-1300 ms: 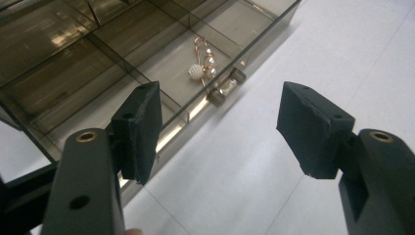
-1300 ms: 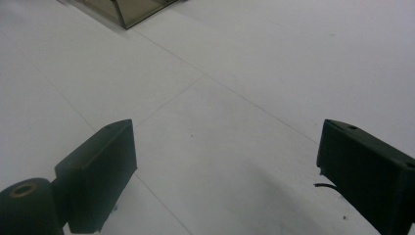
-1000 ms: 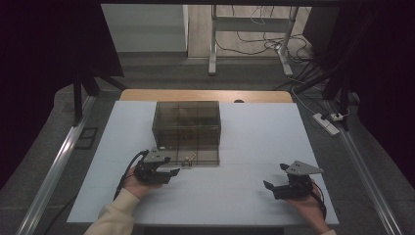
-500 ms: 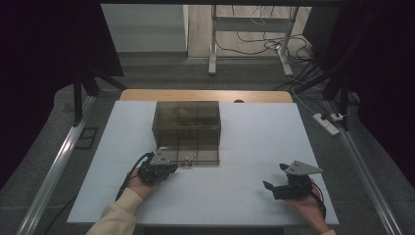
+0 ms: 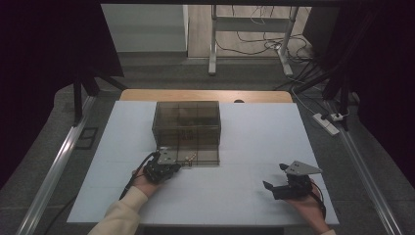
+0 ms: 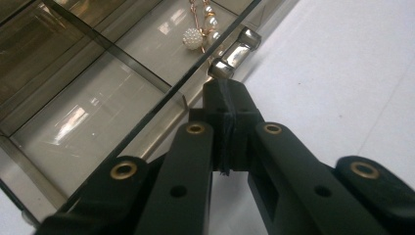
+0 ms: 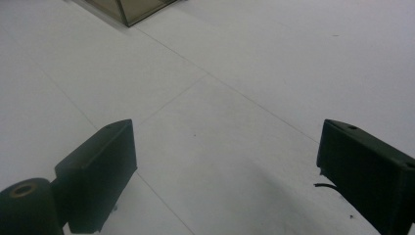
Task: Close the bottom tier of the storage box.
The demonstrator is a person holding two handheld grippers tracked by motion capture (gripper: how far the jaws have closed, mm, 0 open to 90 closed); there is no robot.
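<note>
1. Left gripper [image 5: 177, 165] sits at the front left of the smoky clear box [image 5: 187, 128], jaws clenched together right at the drawer handle.
2. In the left gripper view, the closed tips [image 6: 226, 105] touch the near end of the shiny metal handle [image 6: 236, 52]; whether they pinch it or just press on it I cannot tell.
3. The drawer [image 6: 98, 110] is pulled out a bit at the box's front; a pearl-and-gold piece of jewellery [image 6: 200, 27] lies in the compartment behind the handle.
4. Right gripper [image 5: 276, 182] rests low over the white table [image 5: 254, 137] at front right, well apart from the box, jaws released and wide, nothing between them.
5. In the right gripper view, bare table [image 7: 220, 98] lies between the pads, with a box corner [image 7: 128, 9] at top.
</note>
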